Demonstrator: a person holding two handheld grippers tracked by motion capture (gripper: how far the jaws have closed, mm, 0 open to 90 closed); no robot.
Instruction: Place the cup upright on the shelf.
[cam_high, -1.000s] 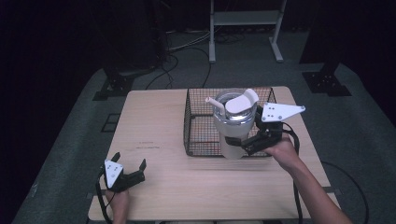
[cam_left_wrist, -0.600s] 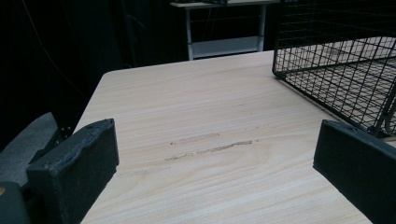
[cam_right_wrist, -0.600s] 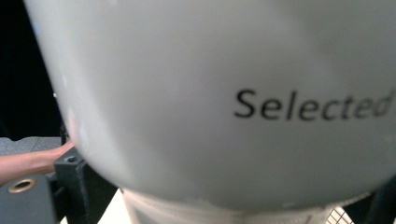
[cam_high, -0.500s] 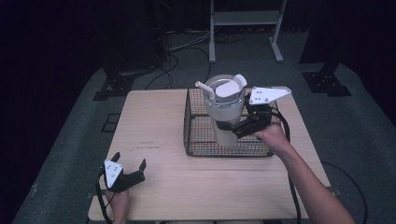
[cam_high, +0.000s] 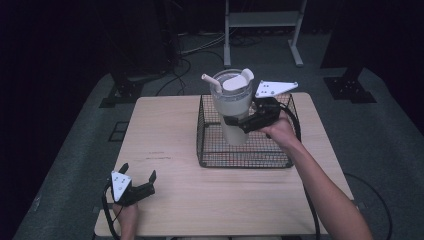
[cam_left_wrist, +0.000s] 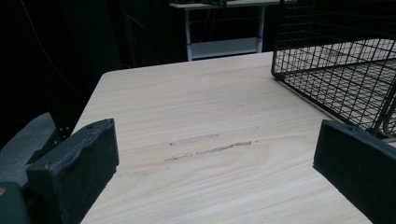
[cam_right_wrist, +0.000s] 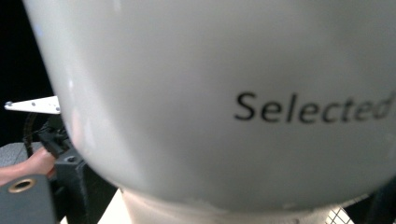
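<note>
At the near left corner of the wooden table (cam_high: 230, 190), 1 hand holds the left gripper (cam_high: 137, 183) low over the bare wood, its 2 black jaws spread wide with nothing between them; the left gripper view looks past those jaws across the grain toward the basket's near corner. Farther in, on the right half of the table, stands 1 black wire basket (cam_high: 245, 159), square and open-topped. Above it, the right gripper (cam_high: 235, 121) has its jaws clamped on the side of 1 white tumbler (cam_high: 232, 107), pinching it at about mid-height. The tumbler is upright, with its narrow base down inside the basket's outline and its wide top well above the rim; whether the base touches the basket floor cannot be told. On top sit 1 lid with a raised flap and 1 short straw (cam_high: 209, 81) leaning to the left. In the right gripper view the tumbler's pale wall sits right against the camera, with the printed word "Selected" across it.

Against the picture from 1 second ago, the tumbler has moved from the basket's near right part toward its middle and far side, carried by the right gripper. The left gripper has not shifted.
</note>
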